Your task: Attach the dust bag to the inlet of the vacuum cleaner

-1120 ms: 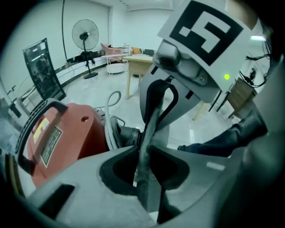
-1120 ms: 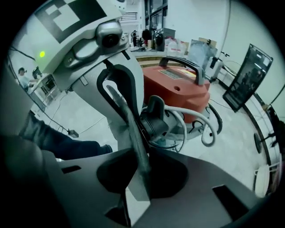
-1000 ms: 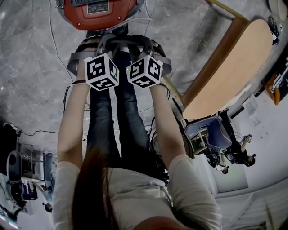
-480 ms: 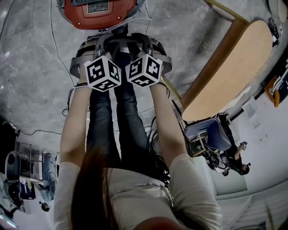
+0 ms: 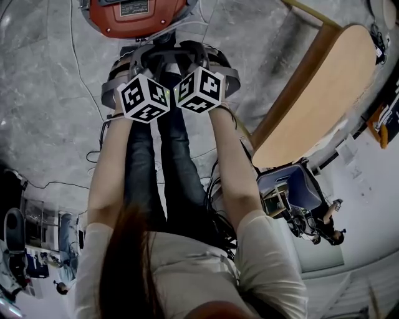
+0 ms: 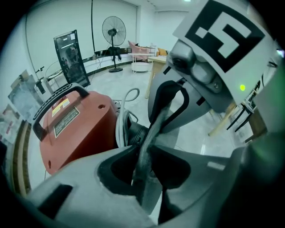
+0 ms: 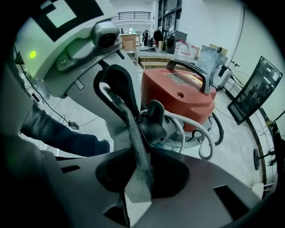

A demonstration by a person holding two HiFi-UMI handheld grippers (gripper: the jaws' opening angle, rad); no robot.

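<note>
The red vacuum cleaner stands on the floor at the top of the head view, with its black inlet facing me. A grey dust bag's fabric edge is stretched in front of the inlet. My left gripper and right gripper face each other, and each has that fabric between its jaws. Both pairs of jaws are opening, and the cloth still looks pinched and taut. In the head view the two marker cubes sit side by side just below the vacuum, left gripper beside right gripper.
A wooden table stands to the right, with a blue chair below it. Thin cables run over the grey floor. The vacuum's white hose loops beside the inlet. A standing fan is far back.
Both marker cubes have rolled a little and sit slightly closer to the vacuum in the picture. The arms have otherwise stayed where they were.
</note>
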